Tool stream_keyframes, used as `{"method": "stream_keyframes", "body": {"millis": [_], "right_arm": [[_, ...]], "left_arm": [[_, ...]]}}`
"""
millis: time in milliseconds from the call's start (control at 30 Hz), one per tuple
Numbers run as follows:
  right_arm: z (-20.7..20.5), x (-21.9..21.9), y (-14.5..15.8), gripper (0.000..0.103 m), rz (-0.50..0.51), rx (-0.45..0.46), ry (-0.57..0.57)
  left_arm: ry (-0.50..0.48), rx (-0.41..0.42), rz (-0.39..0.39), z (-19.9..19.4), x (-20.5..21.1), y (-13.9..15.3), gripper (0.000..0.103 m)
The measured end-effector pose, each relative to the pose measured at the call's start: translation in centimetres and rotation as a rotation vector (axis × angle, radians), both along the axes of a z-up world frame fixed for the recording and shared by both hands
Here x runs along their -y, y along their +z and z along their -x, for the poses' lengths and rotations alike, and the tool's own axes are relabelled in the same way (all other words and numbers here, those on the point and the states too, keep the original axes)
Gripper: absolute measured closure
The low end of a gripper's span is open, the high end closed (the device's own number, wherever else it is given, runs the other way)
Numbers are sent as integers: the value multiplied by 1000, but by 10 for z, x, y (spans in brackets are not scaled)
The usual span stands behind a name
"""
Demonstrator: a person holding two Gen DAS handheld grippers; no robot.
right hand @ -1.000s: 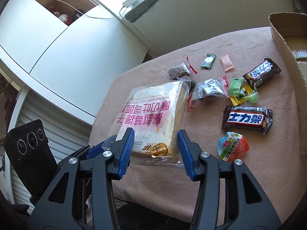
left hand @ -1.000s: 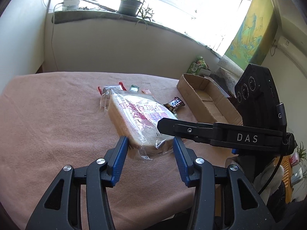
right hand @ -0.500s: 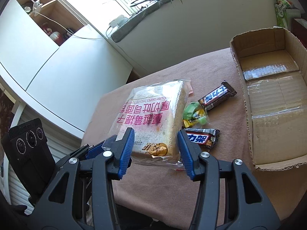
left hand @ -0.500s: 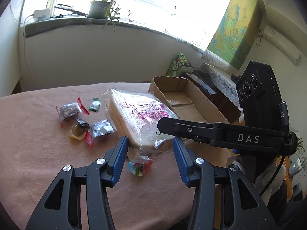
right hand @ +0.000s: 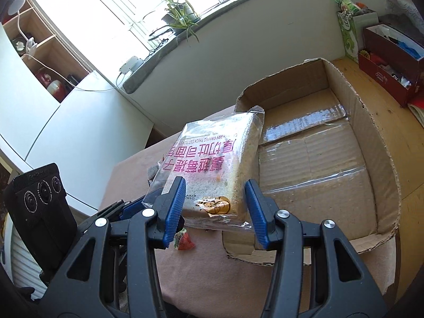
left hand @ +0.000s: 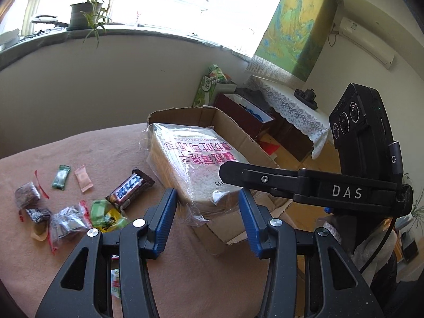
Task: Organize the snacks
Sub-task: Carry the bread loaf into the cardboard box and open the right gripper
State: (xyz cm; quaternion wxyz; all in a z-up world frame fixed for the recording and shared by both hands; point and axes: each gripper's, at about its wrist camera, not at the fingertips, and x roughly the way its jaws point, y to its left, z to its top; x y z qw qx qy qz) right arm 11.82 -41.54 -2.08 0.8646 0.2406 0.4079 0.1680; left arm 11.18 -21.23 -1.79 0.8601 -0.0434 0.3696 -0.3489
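A: Largest first?
B: Cardboard box (right hand: 376, 143), empty, ahead. Then bread bag (right hand: 212, 167), which I carry over its near rim, long axis pointing inward; left gripper (left hand: 206, 212) and right gripper (right hand: 214, 206) each clamp one end.

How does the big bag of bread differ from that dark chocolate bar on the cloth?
The bag of bread is large, square and in a clear wrapper with pink print; the chocolate bar is small, narrow and in a dark opaque wrapper. The bread is up off the cloth, between both tongs, over the cardboard box; the bar lies flat on the tablecloth among loose sweets. Both are sealed snacks.
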Motion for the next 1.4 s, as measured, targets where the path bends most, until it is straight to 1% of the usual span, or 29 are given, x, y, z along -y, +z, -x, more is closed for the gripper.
{"method": "stream_keyframes", "body": {"millis": [267,533,667,733,800,933,1100,1167,1233,1267,1300,1400], "right_arm": [[-7,39,-13,53,14,-27,-58],[-12,51,-27,53,37,-62,-95],[-14,50,-29,53,89,-72,-127],[-14,46,-25,53,147,-65,-144],[-11,41,-20,53,195,-53,-158],[-4,30,-9,52,235,-32,-169],[11,3,5,51,289,15,-161],[17,-12,10,50,308,37,-139],[21,-28,14,48,329,59,-114],[23,-35,16,46,332,69,-101],[25,-42,17,44,331,78,-88],[29,-64,16,44,326,91,-36]], "left_arm": [[-50,-27,-18,-15,34,-10,57],[-77,-52,-61,-26,53,-22,57],[-79,-35,-104,-26,57,-24,57],[-79,-22,-98,-24,53,-20,57],[-81,-7,-90,-21,48,-16,57],[-87,26,-75,-15,30,-5,57],[-46,49,-54,-10,-10,5,54],[-21,56,-52,-9,-27,7,54],[15,64,-42,-8,-47,9,52],[38,71,-42,-7,-56,9,46],[67,77,-47,-6,-65,8,44],[121,74,-46,-4,-92,6,45]]}}
